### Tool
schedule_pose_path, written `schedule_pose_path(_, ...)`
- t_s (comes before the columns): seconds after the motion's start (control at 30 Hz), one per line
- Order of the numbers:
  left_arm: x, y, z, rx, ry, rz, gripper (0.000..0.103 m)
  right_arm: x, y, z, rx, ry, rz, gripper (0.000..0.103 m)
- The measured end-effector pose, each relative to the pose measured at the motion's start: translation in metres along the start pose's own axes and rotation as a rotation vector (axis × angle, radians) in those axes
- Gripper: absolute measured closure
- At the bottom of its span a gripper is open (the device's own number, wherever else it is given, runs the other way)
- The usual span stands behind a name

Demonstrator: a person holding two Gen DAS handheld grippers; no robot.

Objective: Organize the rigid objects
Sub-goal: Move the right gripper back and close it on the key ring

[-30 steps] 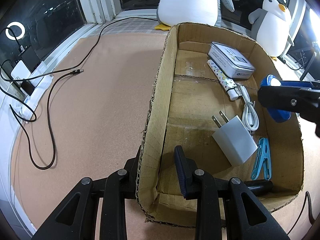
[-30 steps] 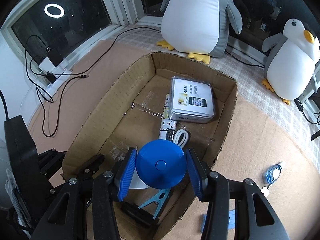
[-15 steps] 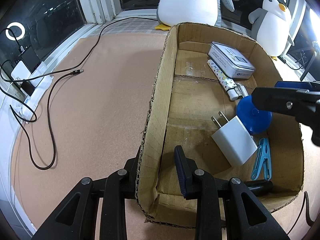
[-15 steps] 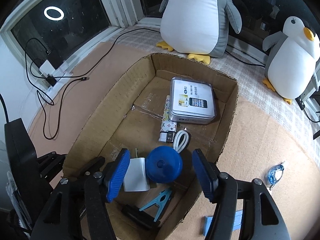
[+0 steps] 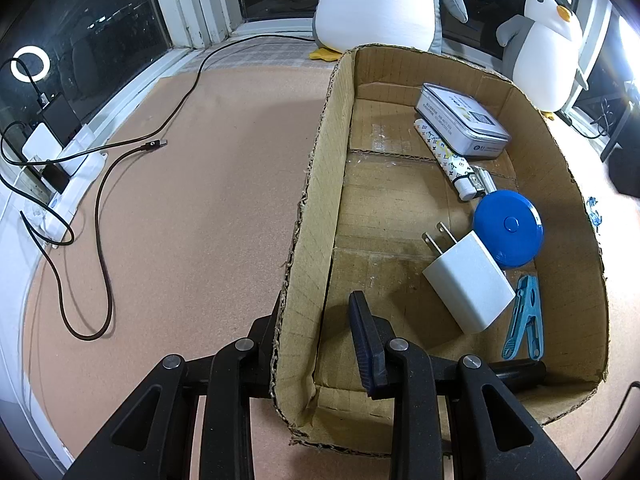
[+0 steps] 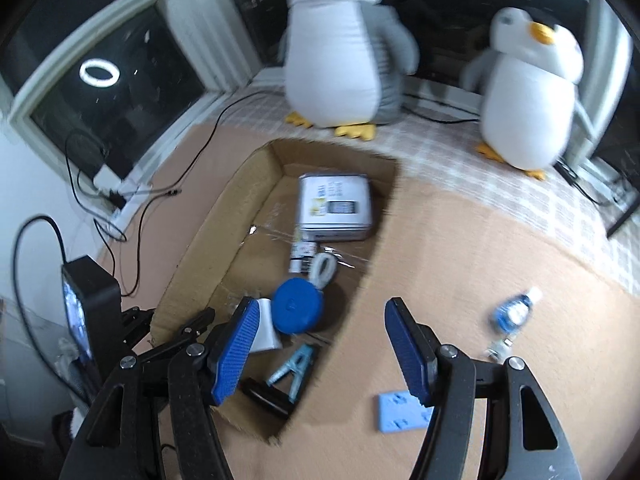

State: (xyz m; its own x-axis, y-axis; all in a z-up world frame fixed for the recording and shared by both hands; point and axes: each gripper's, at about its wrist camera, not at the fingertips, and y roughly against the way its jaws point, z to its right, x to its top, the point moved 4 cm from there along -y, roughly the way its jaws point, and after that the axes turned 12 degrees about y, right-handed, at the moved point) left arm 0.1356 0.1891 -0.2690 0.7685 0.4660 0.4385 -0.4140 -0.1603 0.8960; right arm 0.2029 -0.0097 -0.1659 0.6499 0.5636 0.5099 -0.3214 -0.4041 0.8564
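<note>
Gripping cardboard box [image 5: 316, 184] wall, left tool [image 5: 316, 336] clamped; right tool [image 6: 320, 344] spread wide, empty.

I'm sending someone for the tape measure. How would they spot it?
Look in the open cardboard box before the penguin plushes. It is the round blue disc beside the white charger: the only round thing there.

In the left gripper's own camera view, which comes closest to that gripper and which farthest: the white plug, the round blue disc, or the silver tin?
From the left gripper, clamped on the cardboard box wall:
1. White plug, nearest, on the box floor just ahead to the right.
2. Round blue disc, touching the plug's far side.
3. Silver tin, farthest, by the far wall.
</note>
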Motion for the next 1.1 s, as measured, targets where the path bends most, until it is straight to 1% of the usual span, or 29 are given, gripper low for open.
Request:
schedule_pose_path(0.2, 0.0, 0.0, 0.0, -0.001, 0.0, 0.0, 0.073, -0.027, 0.028, 0.044, -0.045, -0.109, 0.005, 0.042)
schedule_pose_path(0.37, 0.0, 0.0, 0.0, -0.001, 0.0, -0.001, 0.073, -0.053, 0.033, 0.082, -0.078, -0.209, -0.019, 0.042)
schedule_pose_path(0.5, -0.001, 0.0, 0.0, 0.0, -0.002, -0.002, 0.073, -0.071, 0.032, 0.104, -0.093, -0.275, -0.031, 0.042)
schedule_pose_path(0.6, 0.0, 0.0, 0.0, 0.003, -0.004, -0.003, 0.073, -0.078, 0.026, 0.114, -0.102, -0.307, -0.045, 0.042)
schedule_pose_path(0.73, 0.0, 0.0, 0.001, 0.006, -0.007, -0.002, 0.072, -0.083, 0.013, 0.124, -0.138, -0.328, -0.074, 0.042)
schedule_pose_path(0.97, 0.0, 0.0, 0.002, 0.002, -0.002, -0.004, 0.072, -0.081, -0.016, 0.136, -0.168, -0.342, -0.131, 0.043)
schedule_pose_path(1.0, 0.0, 0.0, 0.002, 0.001, -0.002, -0.004, 0.072, -0.08, -0.02, 0.137, -0.171, -0.341, -0.139, 0.044)
schedule_pose_path(1.07, -0.001, 0.0, 0.001, 0.001, -0.001, -0.003, 0.072, -0.078, -0.028, 0.137, -0.176, -0.34, -0.157, 0.052)
schedule_pose_path(1.1, -0.001, 0.0, 0.001, 0.0, -0.001, -0.004, 0.072, -0.077, -0.033, 0.138, -0.175, -0.344, -0.166, 0.053)
